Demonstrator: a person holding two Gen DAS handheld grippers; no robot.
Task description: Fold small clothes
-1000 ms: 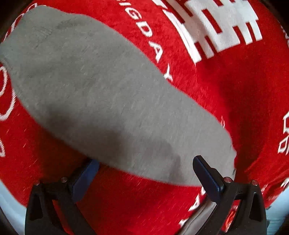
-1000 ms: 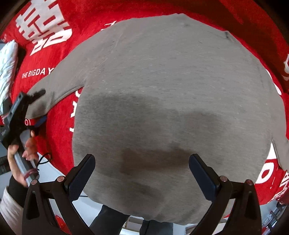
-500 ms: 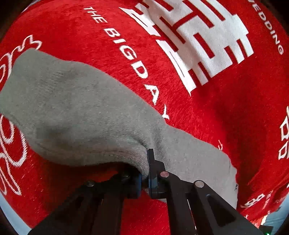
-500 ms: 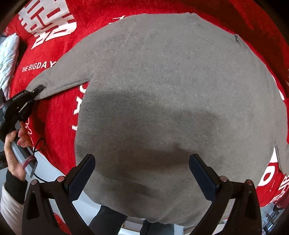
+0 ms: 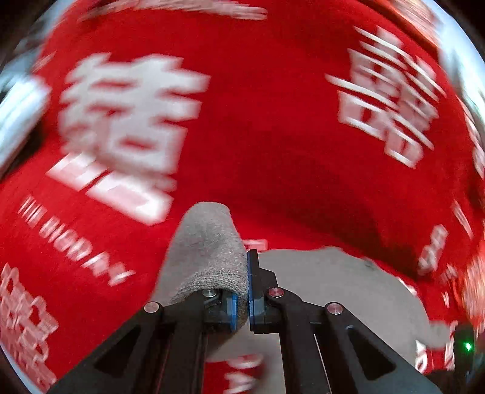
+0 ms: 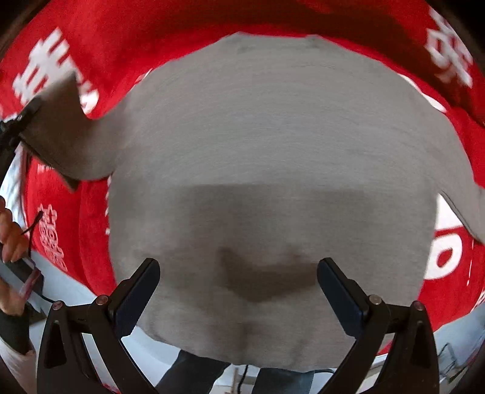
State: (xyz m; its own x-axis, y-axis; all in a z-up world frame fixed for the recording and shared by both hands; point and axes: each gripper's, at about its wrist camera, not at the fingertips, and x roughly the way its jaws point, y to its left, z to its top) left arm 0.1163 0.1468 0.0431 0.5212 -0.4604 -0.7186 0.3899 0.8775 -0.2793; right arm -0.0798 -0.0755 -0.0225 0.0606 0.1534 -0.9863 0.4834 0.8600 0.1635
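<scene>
Grey sleeve (image 5: 209, 251) seemingly pinched in left hand-held gripper (image 5: 248, 291).

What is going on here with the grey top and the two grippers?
A person is folding a small grey sweater spread on a red cloth printed with white lettering. The left gripper is shut on the end of one sleeve and holds it raised off the cloth. The right gripper hangs open above the sweater's body, holding nothing.

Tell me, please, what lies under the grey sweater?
The grey sweater lies on a red cloth with white lettering, showing all round it. Whatever is beneath its body is covered. The left gripper holds one sleeve lifted.
</scene>
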